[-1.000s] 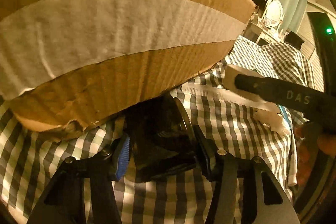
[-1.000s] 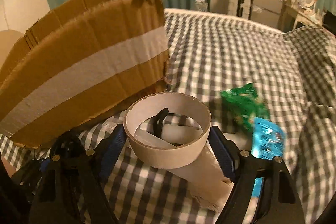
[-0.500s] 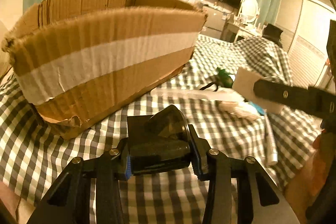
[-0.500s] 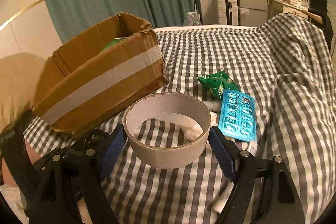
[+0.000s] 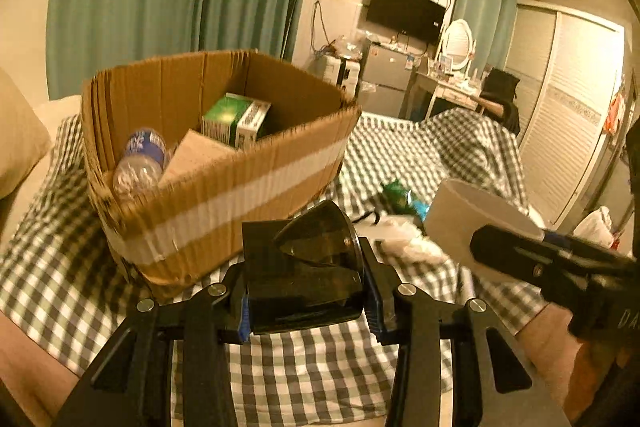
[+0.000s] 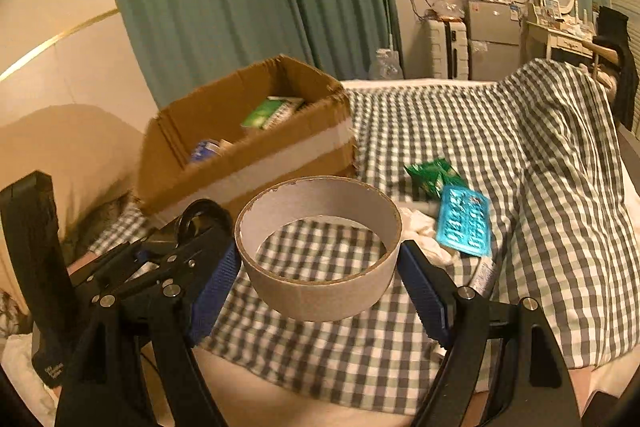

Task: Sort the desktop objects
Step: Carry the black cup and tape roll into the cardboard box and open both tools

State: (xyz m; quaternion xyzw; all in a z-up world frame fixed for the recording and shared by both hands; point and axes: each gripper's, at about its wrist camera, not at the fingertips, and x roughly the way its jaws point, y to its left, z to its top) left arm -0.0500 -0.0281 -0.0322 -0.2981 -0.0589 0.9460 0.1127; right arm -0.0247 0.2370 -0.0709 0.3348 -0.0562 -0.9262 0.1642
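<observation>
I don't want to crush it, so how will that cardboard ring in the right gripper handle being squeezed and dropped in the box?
The ring is a thin-walled, hollow band, so it is probably light and may buckle if squeezed hard. Being round, it could roll if it lands on edge in the box.

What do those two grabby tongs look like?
Both tongs, left and right, are black plastic with angular arms, silver screws at the joints and ribbed blue pads inside the fingers. One handle carries small white lettering. No cables or sleeves show.

bottle (image 5: 140, 163) half hidden behind the cardboard box (image 5: 224, 187) wall, label blurred.
</observation>
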